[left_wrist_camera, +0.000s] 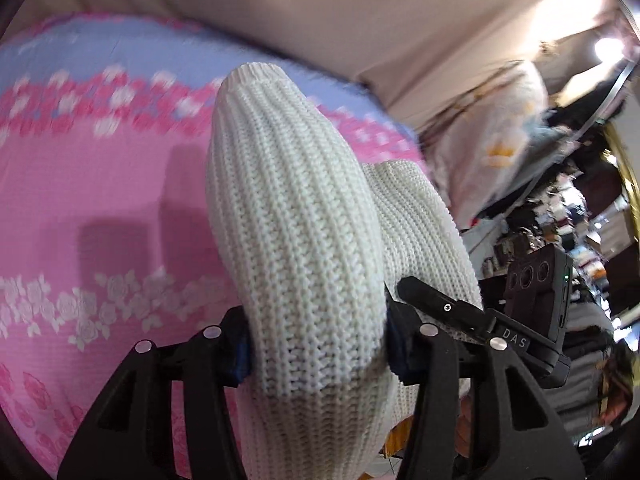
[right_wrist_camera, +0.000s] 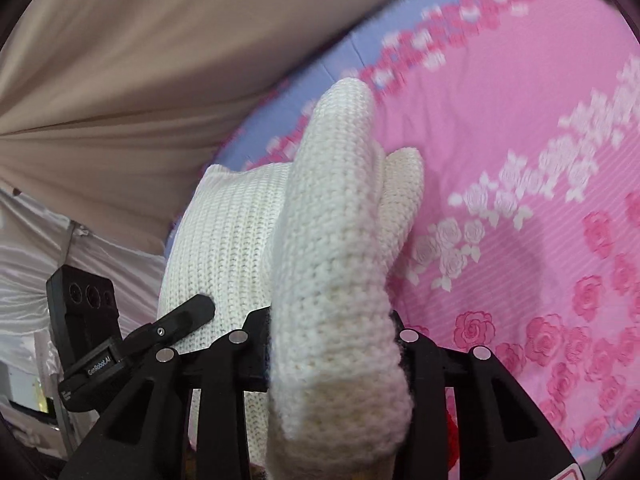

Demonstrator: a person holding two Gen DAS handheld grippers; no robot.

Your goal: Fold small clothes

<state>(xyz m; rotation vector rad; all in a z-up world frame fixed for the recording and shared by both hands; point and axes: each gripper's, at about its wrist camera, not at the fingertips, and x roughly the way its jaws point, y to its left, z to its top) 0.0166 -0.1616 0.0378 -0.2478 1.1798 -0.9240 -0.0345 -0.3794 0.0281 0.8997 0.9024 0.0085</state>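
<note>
A cream ribbed knit garment point(left_wrist_camera: 296, 216) is held up above a pink floral bedsheet point(left_wrist_camera: 100, 200). My left gripper point(left_wrist_camera: 318, 354) is shut on a bunched fold of the knit. The right gripper point(left_wrist_camera: 472, 312) shows just right of it in the left wrist view, against the same knit. In the right wrist view my right gripper point(right_wrist_camera: 332, 354) is shut on another thick fold of the knit garment point(right_wrist_camera: 332, 240). The left gripper point(right_wrist_camera: 176, 324) shows at the left, close beside it. The fabric hides all fingertips.
The pink sheet point(right_wrist_camera: 520, 160) has a lavender band point(left_wrist_camera: 120, 48) along its far edge, against a beige curtain point(right_wrist_camera: 120, 60). A patterned plush blanket point(left_wrist_camera: 496, 148) and cluttered shelves point(left_wrist_camera: 568, 216) lie to the right of the bed. White satin drapes point(right_wrist_camera: 28, 264) hang at the left.
</note>
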